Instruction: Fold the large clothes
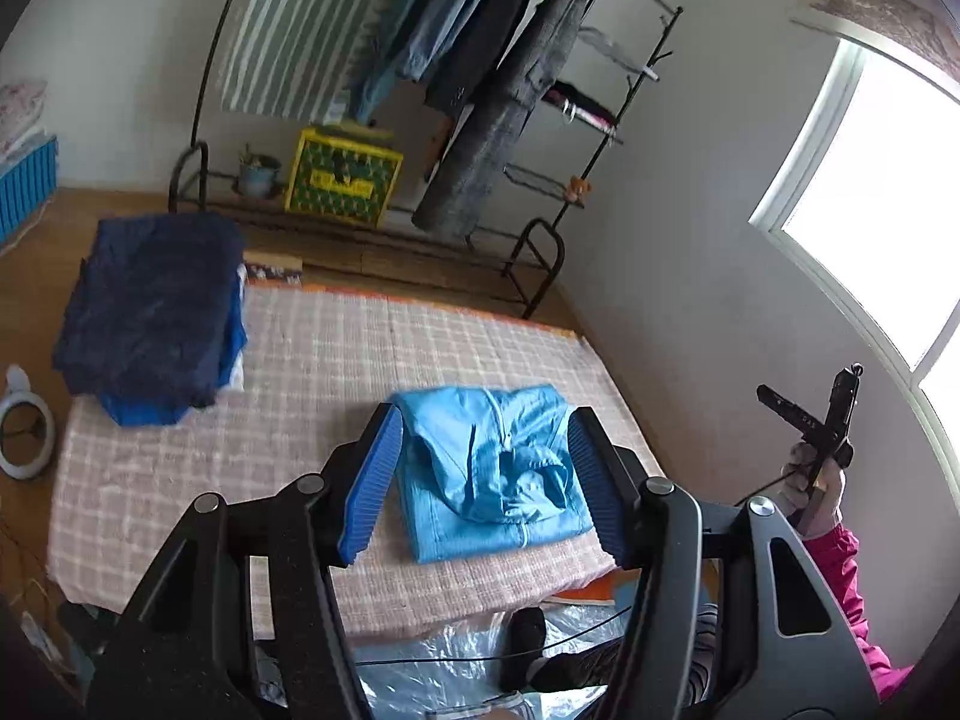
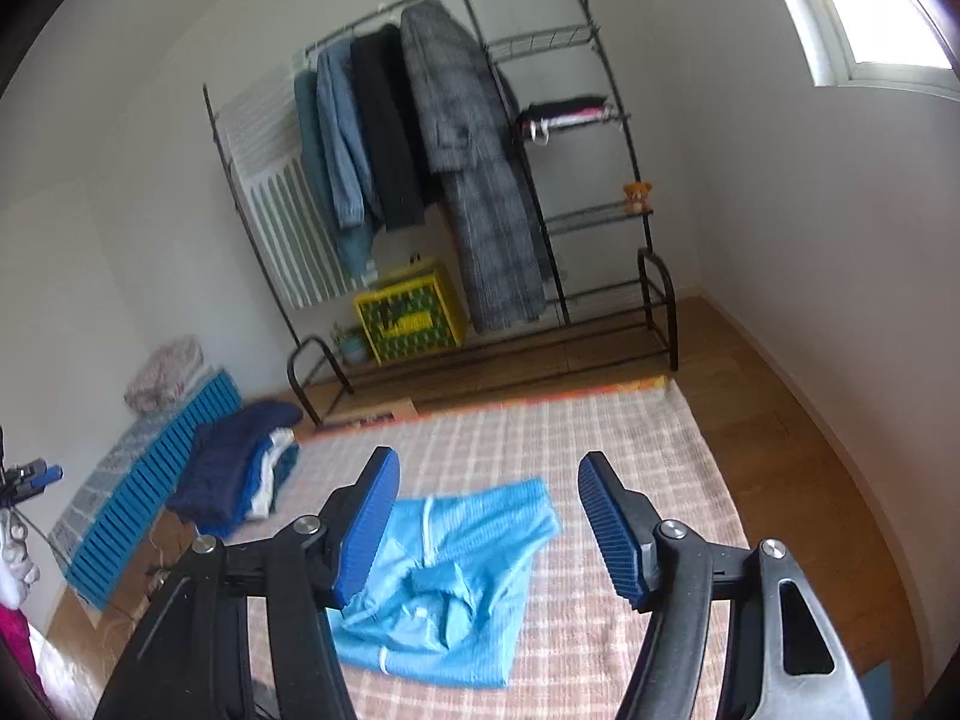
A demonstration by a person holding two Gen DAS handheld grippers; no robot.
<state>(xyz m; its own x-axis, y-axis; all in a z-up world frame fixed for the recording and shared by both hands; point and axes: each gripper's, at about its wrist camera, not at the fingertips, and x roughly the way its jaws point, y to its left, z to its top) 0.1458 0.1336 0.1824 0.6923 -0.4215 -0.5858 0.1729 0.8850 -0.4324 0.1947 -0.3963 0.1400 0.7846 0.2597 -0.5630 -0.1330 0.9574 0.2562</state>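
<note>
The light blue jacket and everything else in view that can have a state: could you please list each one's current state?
Light blue jacket: folded, lying on the checked mat, hood on top.
Dark blue clothes stack: folded, piled at the mat's corner.
Left gripper: open, holding nothing.
Right gripper: open, holding nothing.
Grey coat: hanging on the rack.

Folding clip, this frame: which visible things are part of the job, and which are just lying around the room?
Job: light blue jacket, folded on the checked mat; stack of folded dark blue clothes; left tongs and right tongs, both open and empty.

Lying about: clothes rack with hanging coats; yellow crate; teddy bear.
</note>
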